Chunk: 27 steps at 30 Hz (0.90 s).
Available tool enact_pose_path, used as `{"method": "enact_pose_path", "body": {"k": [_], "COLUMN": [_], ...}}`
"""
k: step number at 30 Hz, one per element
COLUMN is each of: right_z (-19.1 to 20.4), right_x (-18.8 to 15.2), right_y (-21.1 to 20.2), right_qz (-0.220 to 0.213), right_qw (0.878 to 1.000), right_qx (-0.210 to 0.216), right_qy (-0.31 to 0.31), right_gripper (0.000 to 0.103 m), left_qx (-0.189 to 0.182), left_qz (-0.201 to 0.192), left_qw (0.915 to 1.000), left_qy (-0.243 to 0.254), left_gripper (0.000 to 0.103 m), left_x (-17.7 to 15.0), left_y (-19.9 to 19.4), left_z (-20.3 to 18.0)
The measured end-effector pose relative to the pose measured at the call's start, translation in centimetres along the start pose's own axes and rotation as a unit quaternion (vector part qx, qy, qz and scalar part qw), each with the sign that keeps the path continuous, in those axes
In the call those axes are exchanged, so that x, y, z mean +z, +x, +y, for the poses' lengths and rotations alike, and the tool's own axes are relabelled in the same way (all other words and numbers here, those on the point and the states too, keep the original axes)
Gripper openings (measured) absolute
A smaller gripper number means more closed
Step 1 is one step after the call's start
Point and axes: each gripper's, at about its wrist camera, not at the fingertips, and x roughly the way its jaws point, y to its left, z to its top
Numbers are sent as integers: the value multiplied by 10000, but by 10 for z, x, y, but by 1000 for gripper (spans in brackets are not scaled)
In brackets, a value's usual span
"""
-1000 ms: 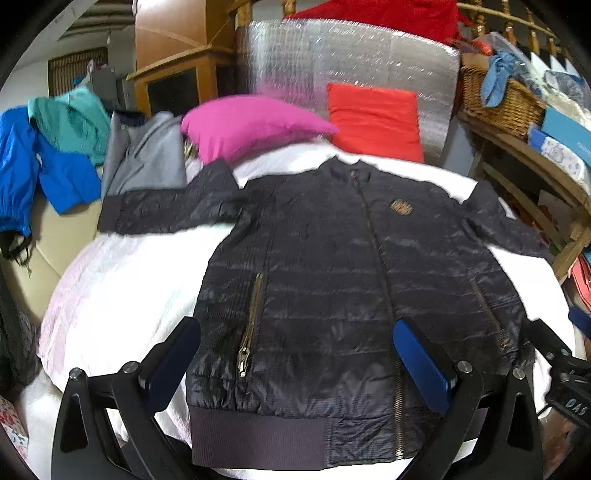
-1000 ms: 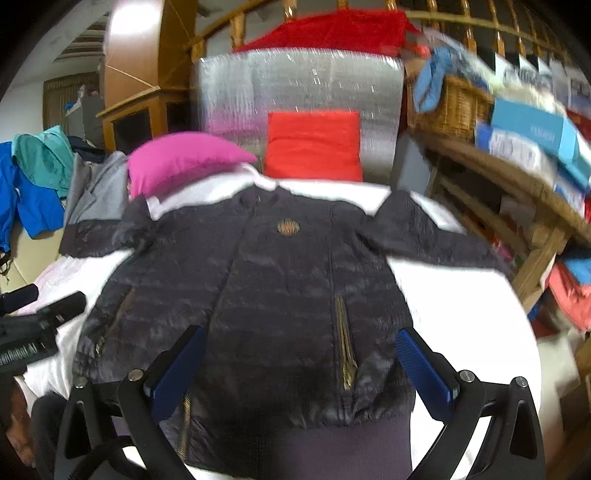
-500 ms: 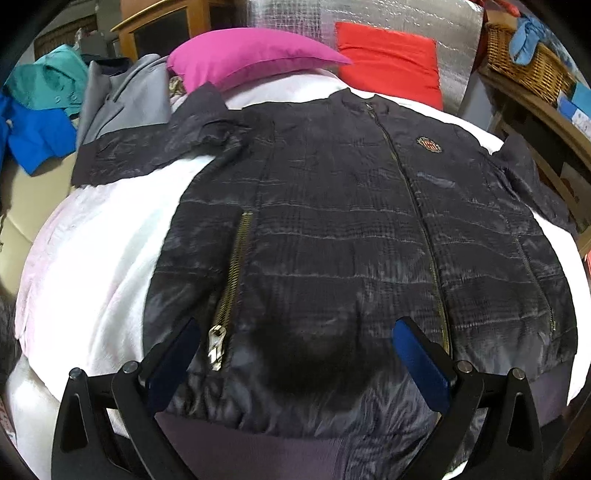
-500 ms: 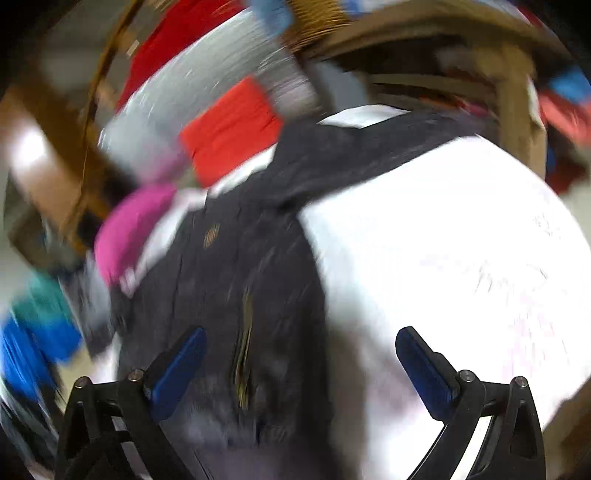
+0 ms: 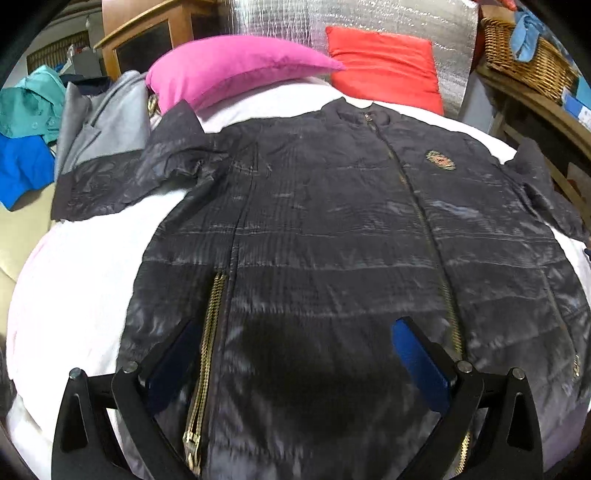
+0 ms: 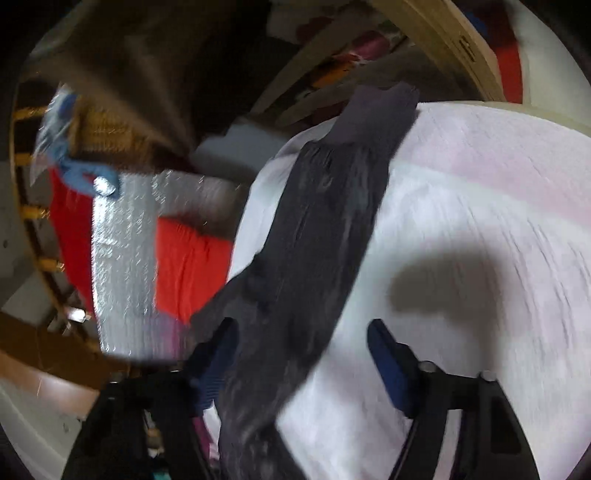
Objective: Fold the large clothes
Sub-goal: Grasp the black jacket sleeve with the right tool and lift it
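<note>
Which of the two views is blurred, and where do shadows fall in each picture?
Left wrist view: mostly sharp, with fisheye bending at the edges; a dark shadow lies on the black jacket between the left gripper fingers. Right wrist view: strong motion blur everywhere; a shadow falls on the white sheet beside the jacket sleeve.

Right wrist view badly motion-blurred; left sharper, dim, edges fisheye-warped.

You've got a pink pillow [image 5: 236, 68] far left, a red cushion [image 5: 388, 66] just right of it against silver foil padding [image 5: 369, 14]. Wicker basket [image 5: 528, 62] far right; grey [image 5: 107, 122], teal [image 5: 29, 103], blue [image 5: 22, 166] clothes left.
</note>
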Motion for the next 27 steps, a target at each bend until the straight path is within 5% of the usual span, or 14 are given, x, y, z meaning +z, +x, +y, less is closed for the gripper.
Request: {"method": "enact_pose_path", "body": {"k": [4, 8, 10, 14, 17, 21, 25, 27], "right_z": [5, 25, 64, 156, 229, 300, 301, 284], "right_x": [22, 34, 34, 16, -25, -119, -233, -268], "right_y": [17, 40, 40, 28, 18, 22, 40, 60], "right_qz": [-164, 44, -46, -348, -508, -458, 14, 353], "right_qw": [9994, 9911, 9787, 9516, 9261, 8708, 8236, 8098], "right_qx": [-273, -1164, -1511, -1542, -1311, -942, -694, -732], "right_qy": [-120, -647, -1389, -2634, -3502, -4803, -5629, -5810], "right_gripper": [66, 9, 9, 8, 8, 8, 8, 9], "left_qx": [-62, -69, -38, -100, -157, -208, -200, -197], "left_qz": [57, 95, -46, -151, -189, -236, -256, -265], "left_qw": [9999, 9999, 10000, 9998, 9996, 9994, 9994, 9993], "left_qy": [-92, -116, -67, -108, -135, -160, -153, -153], "left_gripper": [103, 103, 103, 103, 103, 103, 103, 103], "left_x": [1, -9, -13, -14, -15, -17, -16, -16], "left_y": [18, 34, 32, 30, 29, 28, 29, 29], "left_z": [6, 9, 7, 10, 12, 14, 13, 13]}}
